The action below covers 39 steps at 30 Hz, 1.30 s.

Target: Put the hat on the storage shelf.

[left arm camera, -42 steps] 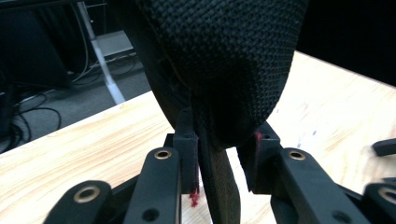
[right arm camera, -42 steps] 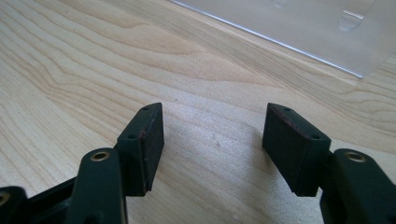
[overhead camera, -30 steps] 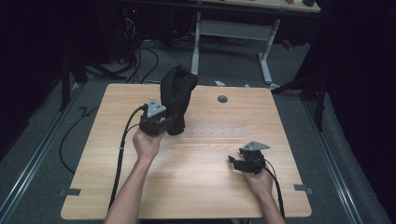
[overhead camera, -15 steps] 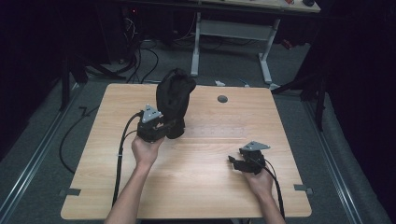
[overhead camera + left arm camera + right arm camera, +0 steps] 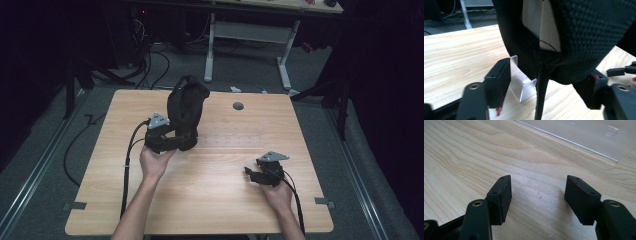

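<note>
My left tool (image 5: 172, 142) has just been opening, jaws now released around the black shoe (image 5: 186, 117) on its clear stand (image 5: 524, 87). Right tool (image 5: 260, 172) open, idle on the desk (image 5: 210, 200). Next I'd back straight off so the pads don't snag the heel.

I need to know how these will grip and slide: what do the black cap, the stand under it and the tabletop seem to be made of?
Black cap: woven mesh fabric, matte, judging by the dotted weave; a beige lining patch shows inside.
Stand: clear, glossy plastic, probably acrylic; the wood shows through it and its edges catch light.
Tabletop: light wood or wood-look laminate, smooth, with printed-looking grain; which one is unclear.
</note>
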{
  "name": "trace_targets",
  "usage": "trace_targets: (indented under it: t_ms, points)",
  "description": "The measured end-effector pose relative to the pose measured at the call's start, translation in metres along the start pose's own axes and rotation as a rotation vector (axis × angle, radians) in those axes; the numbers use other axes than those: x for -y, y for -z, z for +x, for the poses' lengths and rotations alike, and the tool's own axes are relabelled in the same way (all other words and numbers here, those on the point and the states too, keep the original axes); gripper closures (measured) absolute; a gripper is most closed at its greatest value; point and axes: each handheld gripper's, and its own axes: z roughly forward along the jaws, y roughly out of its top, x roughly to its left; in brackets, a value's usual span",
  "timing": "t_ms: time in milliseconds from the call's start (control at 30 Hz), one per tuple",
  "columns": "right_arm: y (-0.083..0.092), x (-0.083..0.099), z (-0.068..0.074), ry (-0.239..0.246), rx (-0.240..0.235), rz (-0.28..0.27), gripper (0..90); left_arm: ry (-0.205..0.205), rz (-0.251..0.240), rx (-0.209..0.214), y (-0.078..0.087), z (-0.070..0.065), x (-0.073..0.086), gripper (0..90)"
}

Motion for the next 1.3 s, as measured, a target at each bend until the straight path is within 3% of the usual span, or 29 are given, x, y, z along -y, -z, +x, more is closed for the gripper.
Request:
trace_targets:
  t_ms: [333, 733, 1300]
  points:
    - [0.000, 0.000, 0.000, 0.001, 0.000, -0.001, 38.8, 0.012, 0.011, 0.024, 0.010, -0.004, -0.005, 24.0]
    - [0.000, 0.000, 0.000, 0.001, 0.001, 0.000, 38.8, 0.003, 0.018, 0.039, 0.029, -0.007, -0.010, 23.7]
    - [0.000, 0.000, 0.000, 0.000, 0.001, 0.000, 38.8, 0.027, 0.007, 0.021, 0.056, 0.008, -0.012, 26.1]
